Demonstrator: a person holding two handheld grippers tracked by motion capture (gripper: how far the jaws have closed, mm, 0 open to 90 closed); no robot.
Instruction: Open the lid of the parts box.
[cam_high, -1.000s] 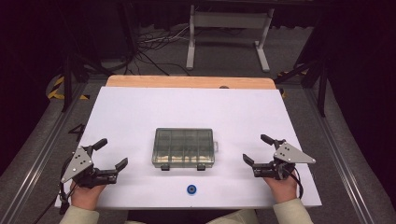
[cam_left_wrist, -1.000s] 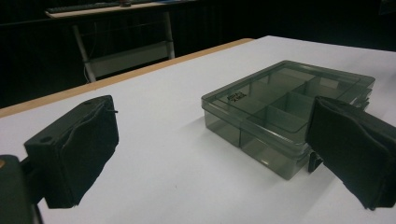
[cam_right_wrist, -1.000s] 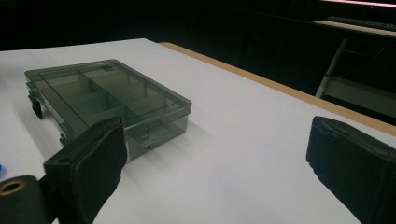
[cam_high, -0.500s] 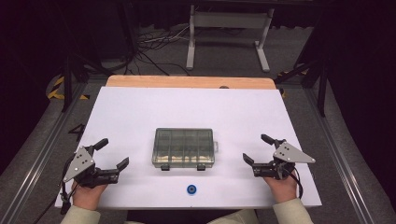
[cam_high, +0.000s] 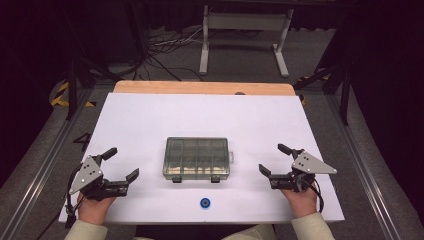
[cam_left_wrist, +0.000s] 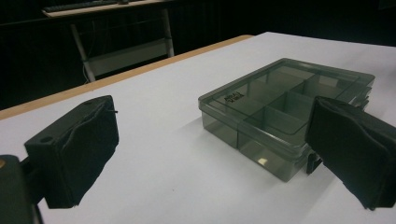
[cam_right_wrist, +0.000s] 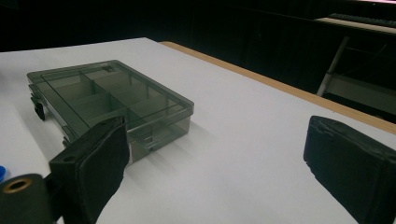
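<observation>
Looking down from the high view, little has shifted over the last second: the left gripper (cam_high: 121, 165) has edged slightly inward, the right gripper (cam_high: 280, 159) stayed put, so work on the compartment box (cam_high: 196, 158) hasn't started. Left gripper view: jaws spread, box (cam_left_wrist: 285, 114) ahead. Right gripper view: jaws spread, box (cam_right_wrist: 109, 100) closed, latches shut.
</observation>
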